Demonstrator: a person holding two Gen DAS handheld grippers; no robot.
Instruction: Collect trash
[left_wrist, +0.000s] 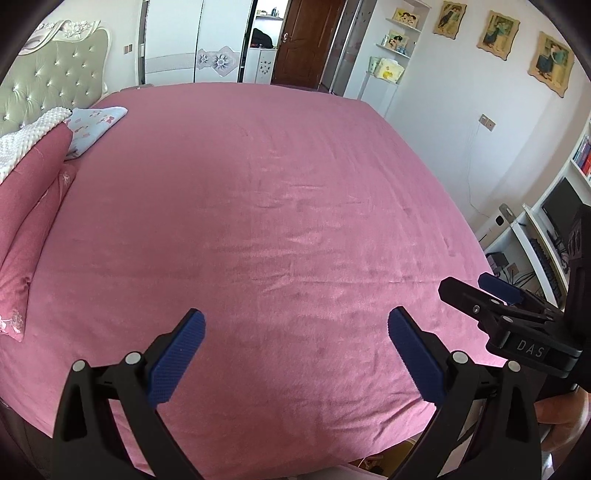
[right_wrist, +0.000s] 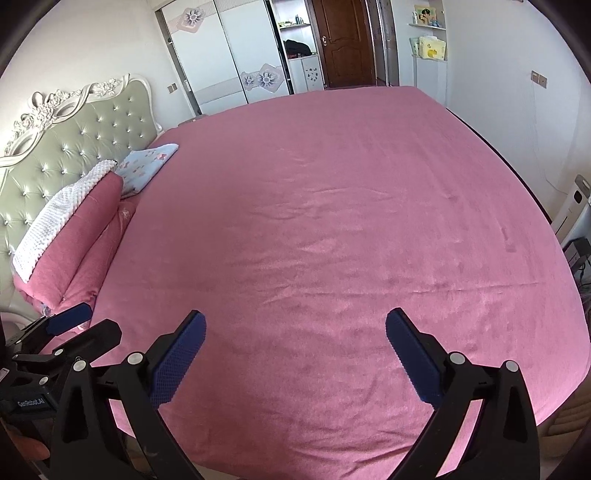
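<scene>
Both tools hang over the near edge of the big bed with the soft pink velvet cover (left_wrist: 258, 192), and both tilt down toward it. The left gripper with black arms and blue bumpy pads (left_wrist: 295, 354) has its two fingers spread wide, and nothing sits between them. The right gripper of the same black and blue make (right_wrist: 295, 354) is spread wide too, and it is empty as well. They sit side by side, close together, the right one just to the right of the left. I think this step is a look around for trash. To do it well, the person should keep the fingers wide, hold both tools still, and sweep the eyes slowly across the bed. I cannot see any trash on the pink cover, near or far. At the far left, by the pale green buttoned headboard (right_wrist: 74, 147), lie a folded pink quilt (right_wrist: 74, 251), a white knobbly blanket (right_wrist: 51, 229) and a small light blue pillow with little pink prints (right_wrist: 147, 166). Any trash may be hidden from view, maybe down on the floor.
</scene>
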